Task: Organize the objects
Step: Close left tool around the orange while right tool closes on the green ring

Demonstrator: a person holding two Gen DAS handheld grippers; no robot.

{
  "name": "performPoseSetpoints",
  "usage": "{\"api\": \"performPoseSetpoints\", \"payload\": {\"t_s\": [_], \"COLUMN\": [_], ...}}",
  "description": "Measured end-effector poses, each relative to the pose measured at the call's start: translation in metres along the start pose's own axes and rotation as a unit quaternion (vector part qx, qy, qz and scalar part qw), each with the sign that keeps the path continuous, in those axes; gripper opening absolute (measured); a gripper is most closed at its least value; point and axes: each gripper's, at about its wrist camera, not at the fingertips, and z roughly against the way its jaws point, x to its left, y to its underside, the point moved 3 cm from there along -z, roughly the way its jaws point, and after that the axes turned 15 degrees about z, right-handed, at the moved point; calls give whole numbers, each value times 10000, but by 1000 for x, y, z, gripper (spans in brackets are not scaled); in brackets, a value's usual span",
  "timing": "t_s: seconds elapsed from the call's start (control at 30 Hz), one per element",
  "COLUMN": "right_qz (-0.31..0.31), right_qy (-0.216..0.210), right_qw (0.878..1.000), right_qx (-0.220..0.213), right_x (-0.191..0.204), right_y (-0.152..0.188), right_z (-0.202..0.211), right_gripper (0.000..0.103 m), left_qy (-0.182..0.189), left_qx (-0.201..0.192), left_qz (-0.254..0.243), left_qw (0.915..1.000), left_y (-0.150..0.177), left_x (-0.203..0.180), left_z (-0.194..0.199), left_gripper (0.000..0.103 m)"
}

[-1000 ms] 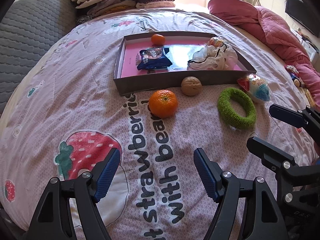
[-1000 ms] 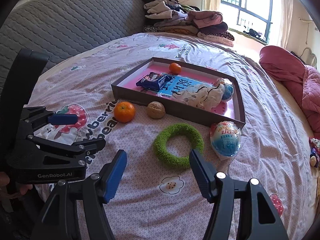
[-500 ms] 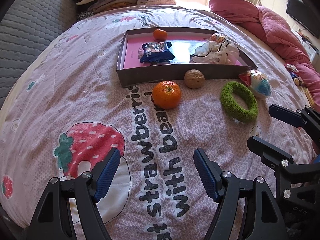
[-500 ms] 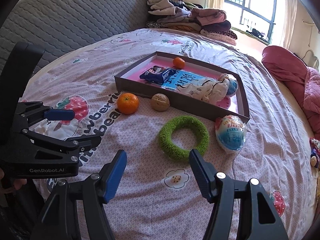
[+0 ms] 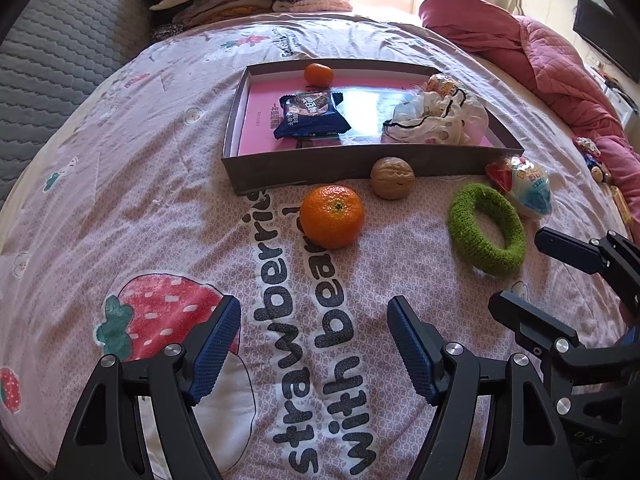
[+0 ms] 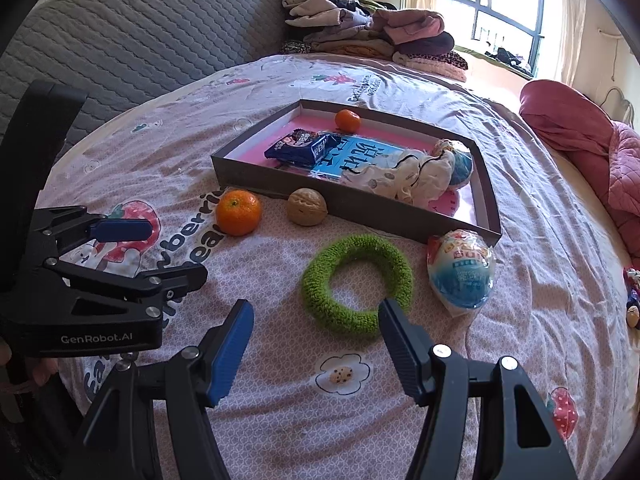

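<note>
Tangerine (image 5: 331, 216) loose on bedspread (image 5: 120, 208), just outside tray (image 5: 234, 128) front wall, beside walnut (image 5: 392, 178). Left gripper (image 5: 314, 344) and right gripper (image 6: 316, 340) both spread, empty. Risk: round fruit likely rolls on soft quilt if pads close off-centre; green ring (image 6: 357, 285) near right pads could snag.
</note>
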Motion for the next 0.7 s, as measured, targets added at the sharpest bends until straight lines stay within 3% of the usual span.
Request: {"api": "performPoseSetpoints", "payload": {"t_s": [0.7], "right_qz": [58], "right_qy": [83], "right_qw": [9998], "right_qx": [142], "right_x": [-4], "right_y": [-5], "right_z": [-27], "right_gripper": [63], "left_qy": [5], "left_qx": [-118], "left_qz": [134], "left_qw": [9998], "left_y": [-33], "left_x": [-4], "left_z": [-25], "left_gripper": [77]}}
